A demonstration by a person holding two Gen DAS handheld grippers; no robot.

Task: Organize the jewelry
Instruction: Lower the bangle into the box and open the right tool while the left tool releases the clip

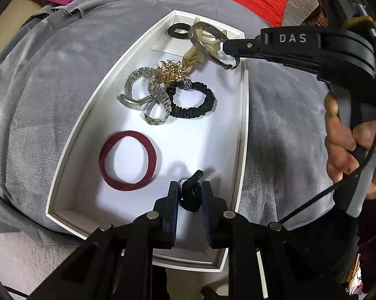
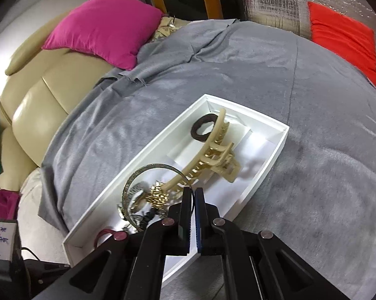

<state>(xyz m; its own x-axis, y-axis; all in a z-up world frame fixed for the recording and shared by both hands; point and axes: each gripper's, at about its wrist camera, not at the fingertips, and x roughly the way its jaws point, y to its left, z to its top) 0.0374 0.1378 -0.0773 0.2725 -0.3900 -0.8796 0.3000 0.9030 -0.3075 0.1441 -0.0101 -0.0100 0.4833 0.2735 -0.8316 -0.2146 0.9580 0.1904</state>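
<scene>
1. Jewelry lies gathered in a white tray [image 1: 243,115] that sits on a grey cloth [image 1: 37,95].
2. Seen from the left wrist, a dark red band [image 1: 130,160] lies at about 9 o'clock of the tray floor, apart from the rest.
3. A black scrunchie [image 1: 193,100] sits near the middle, touching a silver link bracelet [image 1: 148,95] at its 9 o'clock side.
4. A gold ornament [image 1: 170,72] rests just past them, toward 12 o'clock.
5. A brown ring [image 1: 178,30] lies in the far corner at 12 o'clock.
6. The left gripper [image 1: 189,195] hangs over the tray's near end with its fingers drawn close on a small black hair tie [image 1: 191,190].
7. The right gripper [image 2: 193,197] has its fingers almost together, pinching the thin rim of a glittery bangle [image 2: 150,170] held above the tray.
8. A beige claw clip [image 2: 213,155] lies slantwise in the tray behind the bangle.
9. A pink cushion [image 2: 105,27] rests at 11 o'clock beyond the cloth, and a red cushion [image 2: 343,40] at 2 o'clock.
</scene>
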